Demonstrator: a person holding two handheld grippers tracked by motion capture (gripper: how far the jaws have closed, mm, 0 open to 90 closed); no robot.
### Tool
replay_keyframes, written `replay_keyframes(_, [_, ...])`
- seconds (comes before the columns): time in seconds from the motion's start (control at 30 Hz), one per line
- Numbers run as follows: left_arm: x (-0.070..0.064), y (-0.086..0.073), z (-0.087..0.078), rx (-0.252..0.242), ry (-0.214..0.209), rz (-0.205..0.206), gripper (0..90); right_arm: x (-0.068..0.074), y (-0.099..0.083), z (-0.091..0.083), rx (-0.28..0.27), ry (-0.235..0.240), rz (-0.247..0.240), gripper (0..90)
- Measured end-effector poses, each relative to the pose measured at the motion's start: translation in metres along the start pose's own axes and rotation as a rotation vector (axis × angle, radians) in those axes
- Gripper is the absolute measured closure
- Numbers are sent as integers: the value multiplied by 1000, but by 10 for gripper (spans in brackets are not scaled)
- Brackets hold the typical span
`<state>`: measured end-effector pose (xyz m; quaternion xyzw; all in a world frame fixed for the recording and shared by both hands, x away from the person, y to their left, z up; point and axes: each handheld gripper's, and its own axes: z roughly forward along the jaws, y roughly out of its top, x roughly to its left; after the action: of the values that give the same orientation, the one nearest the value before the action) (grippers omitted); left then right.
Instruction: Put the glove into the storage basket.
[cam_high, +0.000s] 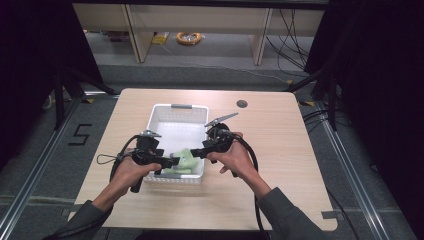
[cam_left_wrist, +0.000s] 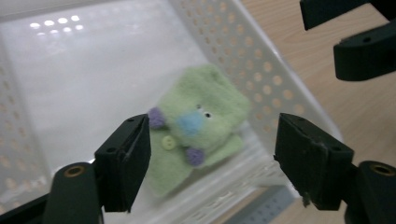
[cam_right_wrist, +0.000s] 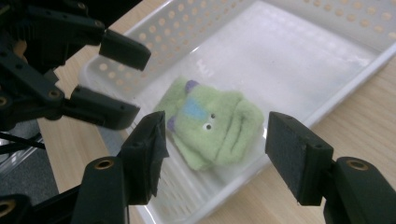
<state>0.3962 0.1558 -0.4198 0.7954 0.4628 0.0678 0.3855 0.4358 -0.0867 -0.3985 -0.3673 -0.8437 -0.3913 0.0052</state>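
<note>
Green plush toy lay in the white basket, both hand-held grippers released above it.

The green plush toy (cam_high: 183, 162) rested in the near end of the white basket (cam_high: 176, 108) on the bench (cam_high: 280, 150), untouched, between the left hand-held gripper (cam_high: 172, 161) and right hand-held gripper (cam_high: 196, 153), whose jaws gaped wide.

green plush toy (cam_high: 183, 161): 1 | white perforated basket (cam_high: 165, 112): 1 | tools: 2, left (cam_high: 170, 161), right (cam_high: 196, 152) | table (cam_high: 280, 150): 1
</note>
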Motion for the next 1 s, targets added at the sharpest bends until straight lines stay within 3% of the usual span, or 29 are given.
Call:
replay_keyframes(0.2, [-21, -5, -2, -29, -53, 18, 166, -4, -12, -19, -28, 10, -9, 358])
replay_keyframes(0.47, [-47, -15, -8, -67, -111, 49, 160, -10, -29, -44, -69, 7, -5, 335])
replay_keyframes(0.5, [-50, -16, -7, -76, -122, 47, 160, -9, -31, -46, -68, 10, 13, 333])
replay_keyframes(0.53, [-52, -18, -7, -69, -119, 59, 160, -12, -34, -48, -77, 8, -3, 332])
replay_keyframes(0.63, [-60, -22, -6, -81, -145, 54, 160, -14, -42, -54, -82, 8, 6, 332])
replay_keyframes(0.7, [-68, -26, -5, -80, -148, 80, 160, -16, -50, -60, -89, 9, 23, 329])
replay_keyframes(0.73, [-68, -26, -5, -80, -148, 80, 160, -18, -52, -61, -98, 6, 2, 329])
replay_keyframes(0.8, [-72, -30, -3, -71, -154, 98, 160, -18, -55, -63, -100, 4, 11, 328])
replay_keyframes(0.9, [-77, -35, 2, -85, -180, 90, 161, -17, -62, -69, -99, -5, 27, 323])
replay_keyframes(1.0, [-82, -39, 5, -92, -183, 102, 161, -19, -69, -72, -117, 4, 13, 320])
